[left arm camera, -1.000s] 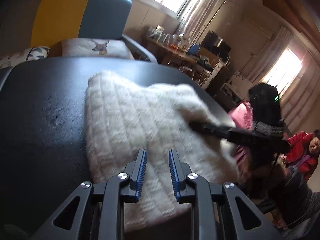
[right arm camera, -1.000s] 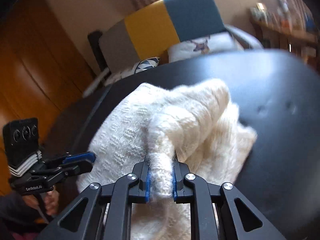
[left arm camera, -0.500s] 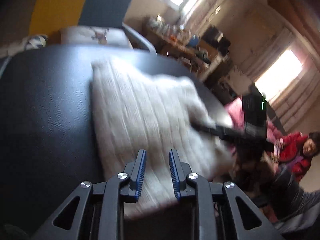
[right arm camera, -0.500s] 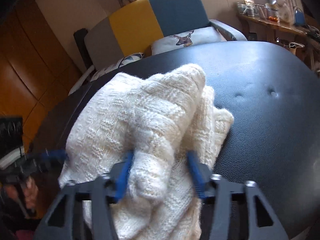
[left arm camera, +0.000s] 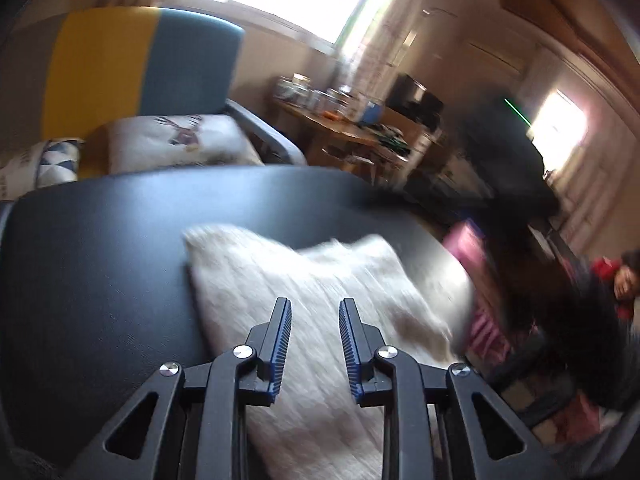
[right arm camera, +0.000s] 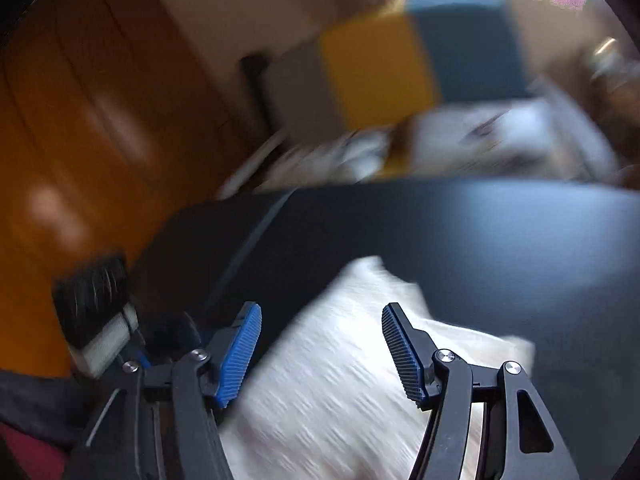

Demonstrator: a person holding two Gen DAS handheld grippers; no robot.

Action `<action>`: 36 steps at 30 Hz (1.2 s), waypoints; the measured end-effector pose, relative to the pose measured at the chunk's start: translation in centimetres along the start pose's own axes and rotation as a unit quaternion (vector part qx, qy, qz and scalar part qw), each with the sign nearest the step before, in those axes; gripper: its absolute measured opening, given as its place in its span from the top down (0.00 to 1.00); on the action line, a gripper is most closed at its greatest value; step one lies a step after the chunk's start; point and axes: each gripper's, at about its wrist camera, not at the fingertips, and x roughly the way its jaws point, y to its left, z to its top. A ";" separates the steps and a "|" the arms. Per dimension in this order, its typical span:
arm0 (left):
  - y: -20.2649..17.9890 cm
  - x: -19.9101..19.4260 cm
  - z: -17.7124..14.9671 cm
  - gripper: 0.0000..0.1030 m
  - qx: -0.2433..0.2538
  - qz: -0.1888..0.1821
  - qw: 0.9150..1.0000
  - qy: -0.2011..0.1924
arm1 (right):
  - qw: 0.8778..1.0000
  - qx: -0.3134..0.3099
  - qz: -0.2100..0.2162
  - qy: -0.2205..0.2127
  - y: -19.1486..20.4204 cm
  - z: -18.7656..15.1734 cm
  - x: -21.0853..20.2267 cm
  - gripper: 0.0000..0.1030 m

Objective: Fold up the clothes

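Cream-white knit, a folded sweater [left arm camera: 320,300], lies on the black padded table [left arm camera: 100,260], close to the near edge; both views are smeared by motion blur, so the stitch pattern is hard to read. In the left wrist view it spreads from the centre of the frame down toward 5 o'clock, with its far corners at about 10 and 1 o'clock of the bundle. In the right wrist view the sweater [right arm camera: 340,380] fills the lower middle, its far corner pointing toward 12 o'clock.

Above it, the left gripper [left arm camera: 313,340] has a narrow gap between its blue ribbed pads and nothing between them; whether the tips touch the cloth cannot be told. The right gripper [right arm camera: 320,348] is spread wide, its pads apart with the sweater seen between them but not pinched.

At 9 o'clock in the right wrist view a blurred dark shape with a white band [right arm camera: 96,312] shows at the table's edge, backed by an orange wooden wall [right arm camera: 80,120]. Beyond the table at 11 o'clock in the left wrist view stands a yellow and teal sofa [left arm camera: 140,64] with a deer-print cushion [left arm camera: 176,144]. At 1 o'clock is a cluttered wooden desk [left arm camera: 344,120], and at 3 o'clock a person in red [left arm camera: 612,280] at the frame's edge.
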 end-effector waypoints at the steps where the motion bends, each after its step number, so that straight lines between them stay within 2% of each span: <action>1: -0.9 0.7 -0.7 0.77 0.012 0.002 1.000 0.012 | 0.999 -0.005 0.006 0.032 -0.4 1.0 2.3 0.36; 4: -2.8 3.1 -2.6 0.77 0.040 0.017 0.998 0.052 | 0.991 -0.012 0.032 0.129 -1.5 3.0 9.0 0.36; 6: -3.2 4.0 -3.6 0.77 0.051 0.034 0.996 0.058 | 0.976 -0.006 0.028 0.215 -2.3 2.7 13.6 0.36; 7: -3.1 4.2 -3.7 0.77 0.045 0.036 0.997 0.055 | 0.971 -0.011 0.012 0.238 -2.8 2.4 15.4 0.36; 8: -2.8 4.3 -3.8 0.77 0.035 0.033 0.997 0.052 | 0.971 -0.019 0.002 0.240 -3.3 2.1 16.6 0.35; 12: -2.3 4.5 -3.8 0.77 0.013 0.026 0.999 0.043 | 0.977 -0.026 0.000 0.209 -4.0 2.1 17.4 0.36; 18: -1.8 3.1 -2.8 0.76 -0.020 0.021 0.999 0.025 | 0.987 -0.020 -0.006 0.159 -3.1 1.9 11.9 0.36; 20: -1.6 2.7 -2.3 0.76 -0.023 0.035 0.999 0.026 | 0.990 -0.017 -0.007 0.142 -2.8 1.8 10.1 0.33; 24: -2.8 2.7 -1.7 0.76 0.003 0.070 0.997 0.033 | 0.994 -0.013 -0.011 0.107 -2.2 1.5 6.3 0.27; 30: -3.8 1.1 -1.3 0.76 0.001 0.104 0.994 0.021 | 0.999 0.013 -0.034 0.024 -1.7 -3.0 -2.2 0.26; 32: -3.9 0.6 -1.1 0.76 -0.011 0.109 0.994 0.015 | 0.999 0.007 -0.031 0.008 -0.5 -5.1 -4.4 0.26; 34: -4.3 0.0 -1.6 0.76 -0.010 0.118 0.993 0.011 | 1.000 -0.002 -0.011 -0.003 0.9 -7.5 -6.0 0.26; 36: -4.7 -0.4 -2.3 0.76 -0.006 0.123 0.992 0.013 | 1.000 -0.015 -0.008 0.005 1.7 -10.0 -6.1 0.26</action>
